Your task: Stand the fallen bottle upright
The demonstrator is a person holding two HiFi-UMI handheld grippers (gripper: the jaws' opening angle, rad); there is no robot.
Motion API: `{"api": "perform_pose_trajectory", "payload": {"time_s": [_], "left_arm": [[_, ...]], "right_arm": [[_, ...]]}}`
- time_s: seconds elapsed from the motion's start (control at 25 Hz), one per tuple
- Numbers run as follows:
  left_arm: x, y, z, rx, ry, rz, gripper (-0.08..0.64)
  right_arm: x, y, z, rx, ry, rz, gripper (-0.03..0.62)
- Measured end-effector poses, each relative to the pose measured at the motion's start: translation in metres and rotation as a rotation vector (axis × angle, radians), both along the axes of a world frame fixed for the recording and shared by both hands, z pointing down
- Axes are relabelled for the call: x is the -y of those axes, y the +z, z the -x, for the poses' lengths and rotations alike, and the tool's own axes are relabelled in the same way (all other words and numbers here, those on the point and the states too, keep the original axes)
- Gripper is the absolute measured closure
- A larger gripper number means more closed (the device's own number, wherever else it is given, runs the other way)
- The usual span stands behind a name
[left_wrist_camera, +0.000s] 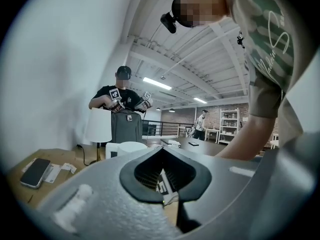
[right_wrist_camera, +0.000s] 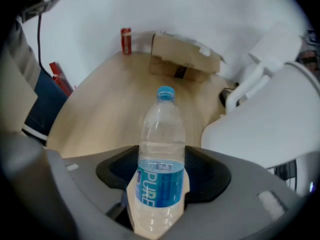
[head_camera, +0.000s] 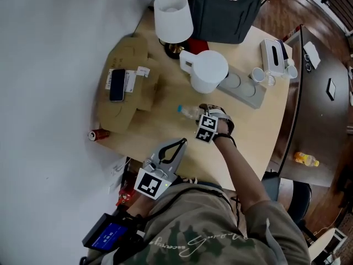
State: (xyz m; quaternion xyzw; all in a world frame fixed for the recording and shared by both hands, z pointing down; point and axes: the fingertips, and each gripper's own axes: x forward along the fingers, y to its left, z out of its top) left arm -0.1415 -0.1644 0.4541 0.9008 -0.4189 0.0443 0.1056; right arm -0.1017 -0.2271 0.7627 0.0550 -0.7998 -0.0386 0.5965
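Two grippers: my right gripper (right_wrist_camera: 161,176) stands wide astride the fallen bottle (right_wrist_camera: 161,144), lying on the table (right_wrist_camera: 100,114) near the white kettle (right_wrist_camera: 280,114), while my left gripper (left_wrist_camera: 162,156) is closed on nothing.

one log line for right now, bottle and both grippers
phase: pre-grasp | bottle: lying on table | right gripper: open, straddling bottle | left gripper: shut, empty

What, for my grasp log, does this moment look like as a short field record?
object: clear water bottle, blue cap and label, lying on the wooden table
right gripper: pointing down, jaws apart, straddling the bottle
left gripper: jaws together, empty, by the table's near edge
upright: not yet
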Motion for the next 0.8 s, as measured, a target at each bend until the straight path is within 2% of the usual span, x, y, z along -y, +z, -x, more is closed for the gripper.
{"api": "perform_pose_trajectory", "payload": {"time_s": [0.04, 0.08, 0.2, 0.24, 0.28, 0.32, 0.4, 0.48, 0.6, 0.8], "left_arm": [[0.001, -0.001, 0.0, 0.004, 0.002, 0.001, 0.558], [0.001, -0.003, 0.0, 0.004, 0.001, 0.002, 0.558], [0.0, -0.011, -0.003, 0.004, 0.002, -0.009, 0.558], [-0.001, -0.013, -0.006, 0.001, 0.009, -0.015, 0.558], [-0.002, -0.015, -0.009, -0.003, 0.019, -0.022, 0.558], [-0.005, -0.017, -0.012, -0.007, 0.031, -0.028, 0.558], [-0.011, -0.017, -0.018, 0.0, 0.056, -0.031, 0.558], [-0.017, -0.01, -0.022, 0.014, 0.071, 0.0, 0.558], [-0.02, -0.002, -0.021, 0.012, 0.053, 0.055, 0.558], [-0.02, -0.009, -0.031, 0.026, 0.056, 0.024, 0.558]], "right_arm": [[0.005, -0.018, 0.001, 0.1, 0.052, -0.019, 0.304], [0.009, -0.041, 0.004, 0.239, 0.116, -0.031, 0.304], [0.023, -0.114, -0.004, 0.775, 0.35, -0.056, 0.302], [0.026, -0.132, -0.015, 0.921, 0.419, -0.086, 0.302], [0.027, -0.143, -0.027, 1.022, 0.469, -0.128, 0.302], [0.026, -0.149, -0.037, 1.083, 0.504, -0.172, 0.302], [0.02, -0.142, -0.05, 1.129, 0.549, -0.224, 0.302], [0.013, -0.121, -0.054, 1.128, 0.562, -0.22, 0.302], [0.004, -0.104, -0.049, 1.139, 0.524, -0.209, 0.302], [-0.016, -0.103, -0.054, 1.095, 0.436, -0.23, 0.301]]}}
